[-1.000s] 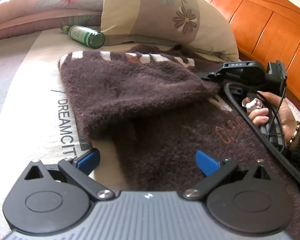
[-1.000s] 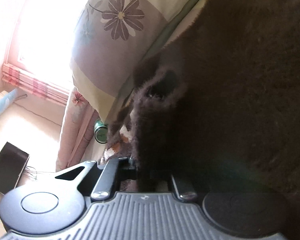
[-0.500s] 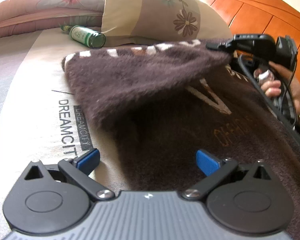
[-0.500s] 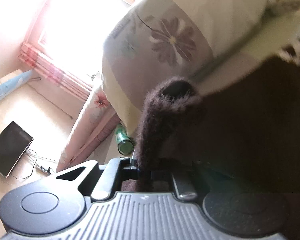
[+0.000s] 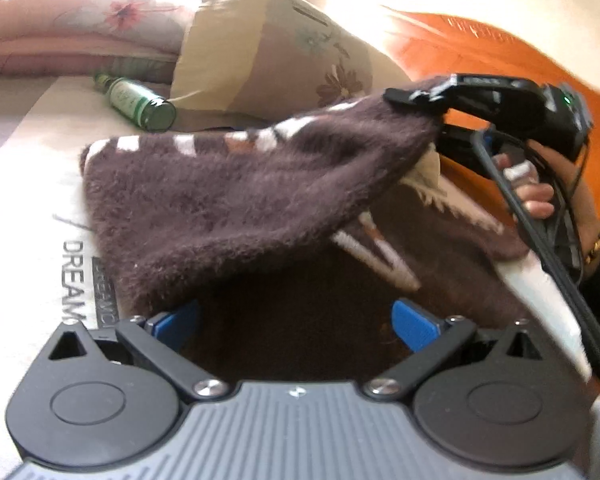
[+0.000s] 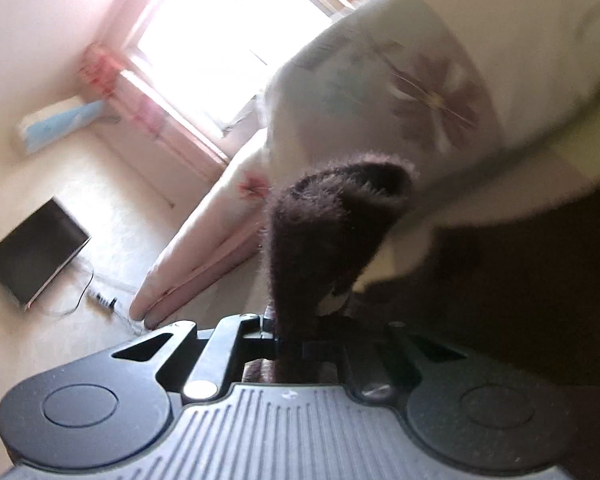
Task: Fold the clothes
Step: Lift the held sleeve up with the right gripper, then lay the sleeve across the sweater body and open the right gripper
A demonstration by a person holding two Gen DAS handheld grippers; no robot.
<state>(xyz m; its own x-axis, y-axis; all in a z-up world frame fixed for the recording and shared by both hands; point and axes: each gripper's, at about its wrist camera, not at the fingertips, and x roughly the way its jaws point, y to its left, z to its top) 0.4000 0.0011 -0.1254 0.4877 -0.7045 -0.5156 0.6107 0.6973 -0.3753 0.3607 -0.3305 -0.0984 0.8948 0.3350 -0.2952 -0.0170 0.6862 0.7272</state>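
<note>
A fuzzy dark brown sweater (image 5: 236,200) with white and orange marks lies on the bed. Its upper fold is lifted off the lower layer toward the right. My right gripper (image 5: 416,100) is shut on the raised end of that fold, held by a person's hand (image 5: 540,196). In the right wrist view the pinched brown sweater fabric (image 6: 324,232) stands up from between the closed fingers of the right gripper (image 6: 290,344). My left gripper (image 5: 296,318) is open low over the sweater's near part, its blue pads (image 5: 414,322) wide apart with nothing between them.
A green glass bottle (image 5: 140,102) lies on the bedsheet (image 5: 32,184) behind the sweater. A flowered pillow (image 5: 280,52) leans on the orange wooden headboard (image 5: 480,52). A dark flat device (image 6: 36,252) and a window (image 6: 228,28) appear in the right wrist view.
The right gripper has lifted the sweater's fold higher and farther right, opening a gap above the lower layer. The left gripper has moved forward over the sweater, still open.
</note>
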